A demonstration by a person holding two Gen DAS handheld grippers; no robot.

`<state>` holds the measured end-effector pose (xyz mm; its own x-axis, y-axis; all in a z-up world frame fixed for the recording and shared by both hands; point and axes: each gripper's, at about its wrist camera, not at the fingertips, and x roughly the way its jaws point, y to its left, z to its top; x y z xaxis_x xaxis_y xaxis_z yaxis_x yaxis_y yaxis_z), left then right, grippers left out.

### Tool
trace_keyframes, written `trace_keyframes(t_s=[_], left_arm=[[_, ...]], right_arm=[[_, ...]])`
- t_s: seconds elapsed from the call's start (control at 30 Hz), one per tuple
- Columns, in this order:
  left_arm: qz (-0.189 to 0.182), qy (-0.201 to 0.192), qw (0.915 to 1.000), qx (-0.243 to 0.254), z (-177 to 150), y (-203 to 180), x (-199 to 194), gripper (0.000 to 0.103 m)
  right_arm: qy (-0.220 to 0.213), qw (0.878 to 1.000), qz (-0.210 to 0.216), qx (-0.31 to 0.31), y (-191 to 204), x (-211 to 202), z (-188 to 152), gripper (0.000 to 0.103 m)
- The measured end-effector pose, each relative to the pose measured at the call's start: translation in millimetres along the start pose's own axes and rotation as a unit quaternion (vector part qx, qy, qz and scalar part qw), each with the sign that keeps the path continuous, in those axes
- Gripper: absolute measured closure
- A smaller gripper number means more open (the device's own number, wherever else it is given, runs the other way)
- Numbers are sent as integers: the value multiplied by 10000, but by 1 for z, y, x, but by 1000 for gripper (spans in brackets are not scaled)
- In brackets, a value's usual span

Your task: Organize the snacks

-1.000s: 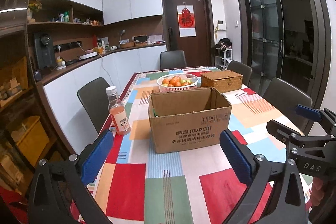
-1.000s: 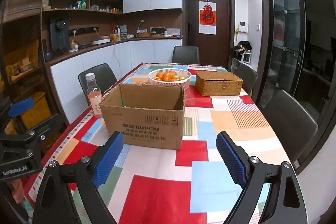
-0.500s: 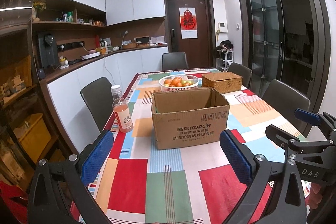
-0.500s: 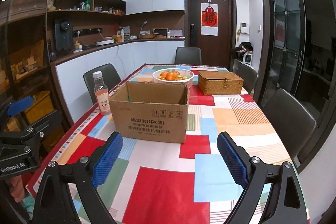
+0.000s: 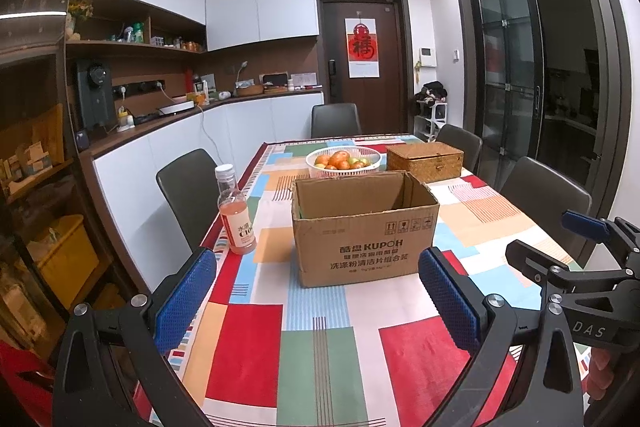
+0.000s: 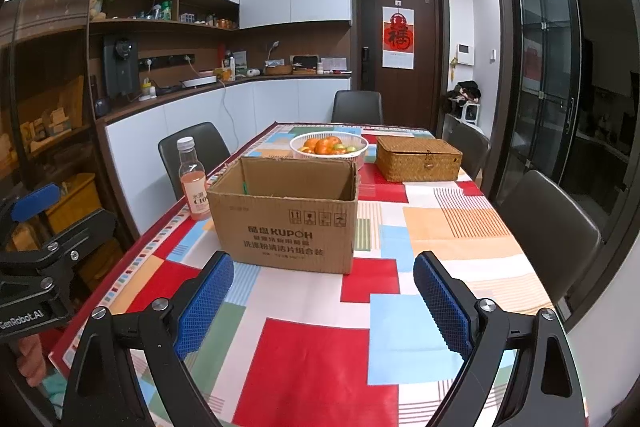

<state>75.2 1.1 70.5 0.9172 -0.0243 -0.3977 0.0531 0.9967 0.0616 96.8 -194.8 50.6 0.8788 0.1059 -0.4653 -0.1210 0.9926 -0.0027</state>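
Note:
An open brown cardboard box stands in the middle of the table; something green shows at its inner left wall. A bottle of pink drink stands upright left of it. My left gripper is open and empty, held above the near end of the table, well short of the box. My right gripper is open and empty, at about the same distance. Each gripper shows at the edge of the other's view.
A white bowl of oranges and a woven lidded basket sit behind the box. The table has a colourful patchwork cloth. Dark chairs stand along both sides. Cabinets run along the left.
Both grippers have drawn back from the box and risen a little, so the box and bottle look smaller and farther. Both stayed open.

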Motion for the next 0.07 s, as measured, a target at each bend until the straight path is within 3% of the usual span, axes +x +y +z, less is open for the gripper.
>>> trace_keyframes(t_s=[0.07], left_arm=[[13, 11, 10000, -15, 0, 0, 1, 0]], right_arm=[[11, 10000, 6, -2, 1, 0, 0, 11]])
